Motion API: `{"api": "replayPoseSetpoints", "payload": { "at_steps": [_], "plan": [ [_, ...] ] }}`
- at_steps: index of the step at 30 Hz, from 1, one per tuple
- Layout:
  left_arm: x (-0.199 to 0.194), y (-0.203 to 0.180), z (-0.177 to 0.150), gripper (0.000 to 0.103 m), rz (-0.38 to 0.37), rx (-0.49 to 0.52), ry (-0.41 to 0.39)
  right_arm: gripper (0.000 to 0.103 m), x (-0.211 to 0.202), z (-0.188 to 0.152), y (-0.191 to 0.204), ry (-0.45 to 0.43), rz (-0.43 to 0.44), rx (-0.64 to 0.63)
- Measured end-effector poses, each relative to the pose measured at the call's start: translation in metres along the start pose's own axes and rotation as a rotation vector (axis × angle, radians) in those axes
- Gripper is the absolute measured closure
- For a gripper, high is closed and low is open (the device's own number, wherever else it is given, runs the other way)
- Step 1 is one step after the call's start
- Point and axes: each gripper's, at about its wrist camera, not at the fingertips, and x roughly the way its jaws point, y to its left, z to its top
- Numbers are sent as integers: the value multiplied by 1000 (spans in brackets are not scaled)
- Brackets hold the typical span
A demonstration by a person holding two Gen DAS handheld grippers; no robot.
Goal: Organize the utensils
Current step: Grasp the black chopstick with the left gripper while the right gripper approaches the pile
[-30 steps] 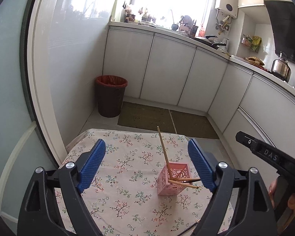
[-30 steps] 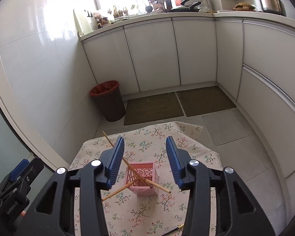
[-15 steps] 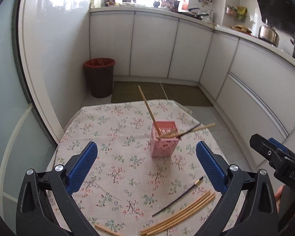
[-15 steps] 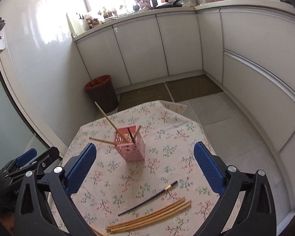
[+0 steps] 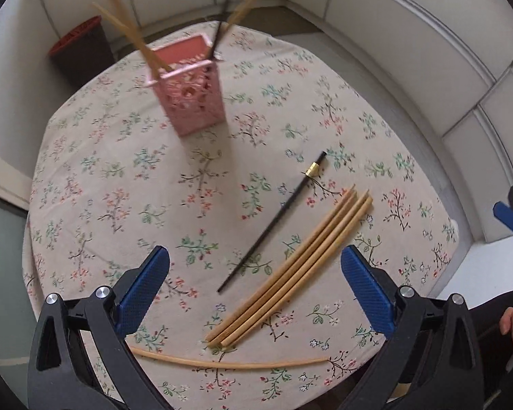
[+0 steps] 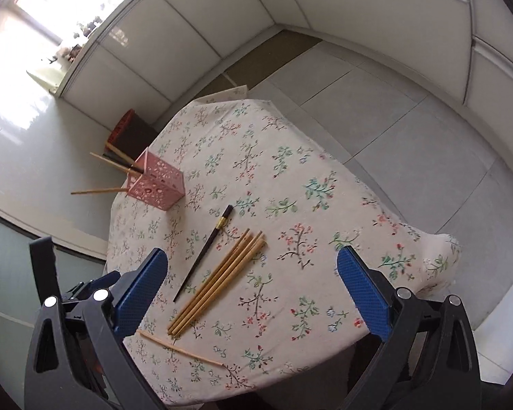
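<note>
A pink perforated holder (image 5: 193, 95) stands on the floral tablecloth (image 5: 95, 177) and holds several chopsticks; it also shows in the right wrist view (image 6: 157, 188). On the cloth lie a black chopstick (image 5: 273, 220), a bundle of bamboo chopsticks (image 5: 290, 270) and one single bamboo chopstick (image 5: 229, 364) near the front edge. The right wrist view shows the black chopstick (image 6: 205, 251), the bundle (image 6: 219, 282) and the single one (image 6: 181, 350). My left gripper (image 5: 254, 290) is open and empty above the bundle. My right gripper (image 6: 253, 294) is open and empty above the cloth.
A dark bin with a red liner (image 5: 82, 48) stands on the floor behind the table, by white cabinets (image 6: 188, 44). Dark mats (image 6: 256, 65) lie on the tiled floor. The table's right edge (image 6: 437, 249) drops to the floor.
Both grippers have tilted down and moved closer over the table. The loose chopsticks now lie between the fingers, and the holder sits farther up in both views.
</note>
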Motion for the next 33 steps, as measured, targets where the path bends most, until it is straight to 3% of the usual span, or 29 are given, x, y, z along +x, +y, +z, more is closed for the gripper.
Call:
{"api": "replayPoseSetpoints", "payload": {
  "at_steps": [5,7,11,15,18,20,21,23,28,33],
  "plan": [
    [42,-43,27,7,60,164,56,6,4,4,-23,37,-12,57],
    [55,-54,42,7,98,188,51,6,11,6,-28,64,-2,85],
    [77,-66,69,10,92,191,63,6,18,9,-34,101,17,116],
    [105,-64,84,47,82,176,164,6,26,10,-30,129,18,101],
    [118,-58,83,52,99,190,207,6,29,9,-28,139,20,95],
    [117,-52,81,55,62,183,194,6,30,9,-29,142,13,97],
    [115,-50,80,64,41,179,189,6,32,10,-30,148,10,103],
    [112,-47,76,94,52,191,183,6,36,10,-31,166,13,119],
    [100,-25,65,96,75,166,120,6,46,6,-27,198,-8,118],
    [45,9,52,97,54,75,-24,6,55,-1,-9,208,-31,45]
  ]
}}
